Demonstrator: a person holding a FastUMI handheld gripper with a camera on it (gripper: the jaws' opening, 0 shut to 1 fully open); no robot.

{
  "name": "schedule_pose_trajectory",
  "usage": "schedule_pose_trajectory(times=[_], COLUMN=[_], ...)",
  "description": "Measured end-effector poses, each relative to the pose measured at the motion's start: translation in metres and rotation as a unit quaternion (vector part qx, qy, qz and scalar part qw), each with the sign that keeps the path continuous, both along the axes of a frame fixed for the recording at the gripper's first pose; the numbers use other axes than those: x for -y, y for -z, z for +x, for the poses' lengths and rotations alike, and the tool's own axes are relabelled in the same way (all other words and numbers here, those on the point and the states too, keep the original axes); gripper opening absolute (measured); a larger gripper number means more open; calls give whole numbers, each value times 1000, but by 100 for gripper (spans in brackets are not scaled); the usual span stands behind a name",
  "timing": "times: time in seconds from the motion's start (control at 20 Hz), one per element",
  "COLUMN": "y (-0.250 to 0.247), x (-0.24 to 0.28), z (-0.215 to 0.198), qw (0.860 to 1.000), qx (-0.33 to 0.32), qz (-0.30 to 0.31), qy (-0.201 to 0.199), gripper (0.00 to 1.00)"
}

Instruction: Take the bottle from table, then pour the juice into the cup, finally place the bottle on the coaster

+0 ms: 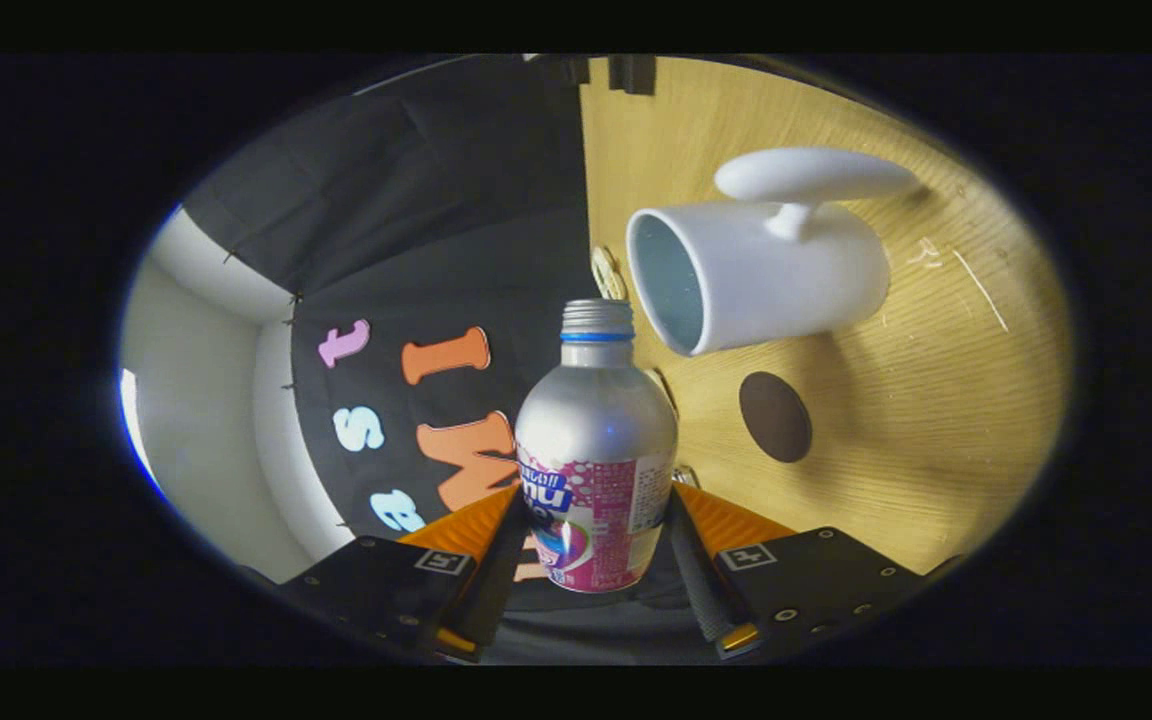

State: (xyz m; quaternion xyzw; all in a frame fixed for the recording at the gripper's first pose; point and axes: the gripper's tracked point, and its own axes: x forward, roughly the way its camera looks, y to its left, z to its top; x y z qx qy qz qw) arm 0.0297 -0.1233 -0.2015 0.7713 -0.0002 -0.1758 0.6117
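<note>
A silver bottle (pixel 594 440) with a pink and white label and an uncapped threaded neck sits between my two fingers, and the gripper (pixel 596 500) is shut on it, one finger pressing each side of the label. The view is rolled sideways, so the wooden table (pixel 936 400) stands like a wall beyond the bottle. A white cup (pixel 771 270) with a large handle stands on that table just past the bottle's mouth, its opening facing the bottle. A dark round coaster (pixel 775 416) lies on the wood near the cup, beside the bottle's shoulder.
The black booth cloth (pixel 436 200) hangs behind the table edge. A small pale woven disc (pixel 606 272) lies on the wood between the bottle neck and the cup. Bare wood stretches past the coaster and cup.
</note>
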Motion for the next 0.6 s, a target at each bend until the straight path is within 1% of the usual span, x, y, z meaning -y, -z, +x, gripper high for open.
schedule_pose_trajectory(times=[0.15, 0.25, 0.35, 0.45, 0.6], y=[-3, -9, -18, -26, -31], x=[1, 3, 9, 14, 19], z=[2, 6, 8, 13, 25], qw=[996, 988, 977, 962, 927], qx=[-25, -39, -45, -53, -72], qz=[-88, -146, -202, -262, -359], qy=[-20, -35, -46, -57, -81], gripper=[75, 75, 75, 75, 74])
